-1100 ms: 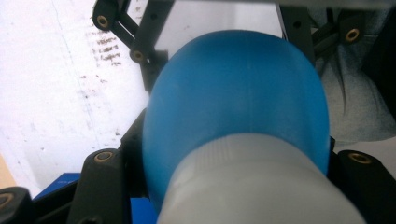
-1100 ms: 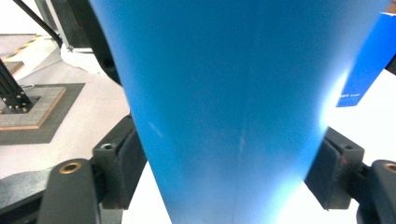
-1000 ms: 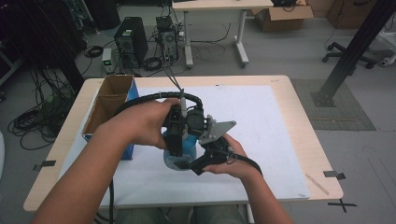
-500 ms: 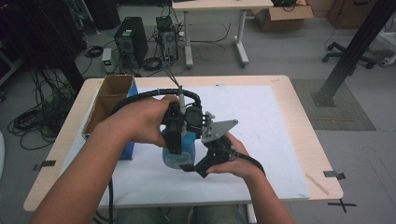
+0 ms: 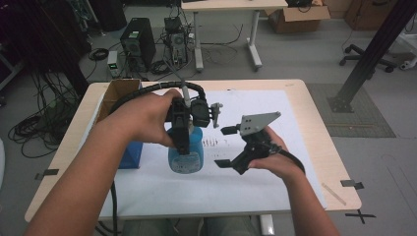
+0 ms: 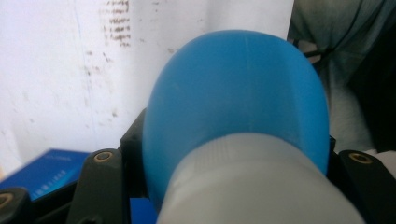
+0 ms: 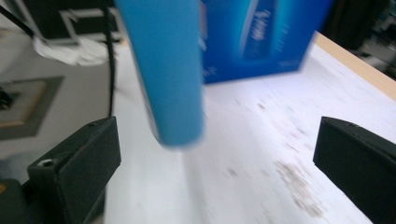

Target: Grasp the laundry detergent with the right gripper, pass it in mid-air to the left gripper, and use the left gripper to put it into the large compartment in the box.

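Blue bottle (image 5: 186, 152) held above the counter's (image 5: 314, 147) middle, clamped near its top by left gripper (image 5: 182, 140); right gripper (image 5: 225, 146) just beside, fingers (image 7: 74, 163) just spread wide, empty, freeing the handover.

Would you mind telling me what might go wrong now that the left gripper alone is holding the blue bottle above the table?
1. The left gripper grips the blue plastic bottle near its pale neck, so the rounded body could tilt or slip from the jaws.
2. The right gripper has just opened its jaws, nothing between them, and sits close by; a careless swing might knock the bottle.
3. If it drops onto the white paper sheet, it could roll.
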Action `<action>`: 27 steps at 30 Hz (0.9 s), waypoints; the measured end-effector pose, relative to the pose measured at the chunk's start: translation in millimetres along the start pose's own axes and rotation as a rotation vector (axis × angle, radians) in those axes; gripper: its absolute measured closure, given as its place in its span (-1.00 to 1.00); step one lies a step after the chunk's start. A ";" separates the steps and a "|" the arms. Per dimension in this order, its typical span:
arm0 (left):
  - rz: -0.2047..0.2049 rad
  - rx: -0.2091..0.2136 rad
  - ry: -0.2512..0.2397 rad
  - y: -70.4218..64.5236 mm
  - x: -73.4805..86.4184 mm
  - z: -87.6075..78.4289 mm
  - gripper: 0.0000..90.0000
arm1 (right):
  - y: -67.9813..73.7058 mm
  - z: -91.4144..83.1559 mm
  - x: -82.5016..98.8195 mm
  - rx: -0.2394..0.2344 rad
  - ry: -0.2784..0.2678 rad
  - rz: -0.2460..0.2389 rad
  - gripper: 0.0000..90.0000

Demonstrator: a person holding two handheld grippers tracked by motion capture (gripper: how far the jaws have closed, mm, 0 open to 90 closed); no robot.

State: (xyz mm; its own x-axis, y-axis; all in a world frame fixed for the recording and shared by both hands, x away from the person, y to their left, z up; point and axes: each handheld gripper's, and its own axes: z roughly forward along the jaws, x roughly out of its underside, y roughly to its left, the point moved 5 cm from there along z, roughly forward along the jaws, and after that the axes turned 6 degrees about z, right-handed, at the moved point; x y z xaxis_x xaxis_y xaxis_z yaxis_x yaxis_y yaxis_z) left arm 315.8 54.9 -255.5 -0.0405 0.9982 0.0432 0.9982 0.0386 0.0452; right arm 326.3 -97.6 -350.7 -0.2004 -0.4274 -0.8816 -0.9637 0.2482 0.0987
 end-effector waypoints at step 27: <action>-0.806 0.058 -0.071 53.6 69.8 -101.0 -0.13 | -57.9 -76.0 23.1 0.295 0.423 -0.014 -0.95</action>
State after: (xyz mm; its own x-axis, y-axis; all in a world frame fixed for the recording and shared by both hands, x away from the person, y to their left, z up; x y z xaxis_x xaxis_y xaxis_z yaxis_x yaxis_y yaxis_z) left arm 362.1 122.1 -149.2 -0.7472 0.6631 -0.0443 0.6642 0.7474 -0.0166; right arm 364.0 -187.9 -341.8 -0.3009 -0.7315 -0.6118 -0.8881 0.4487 -0.0998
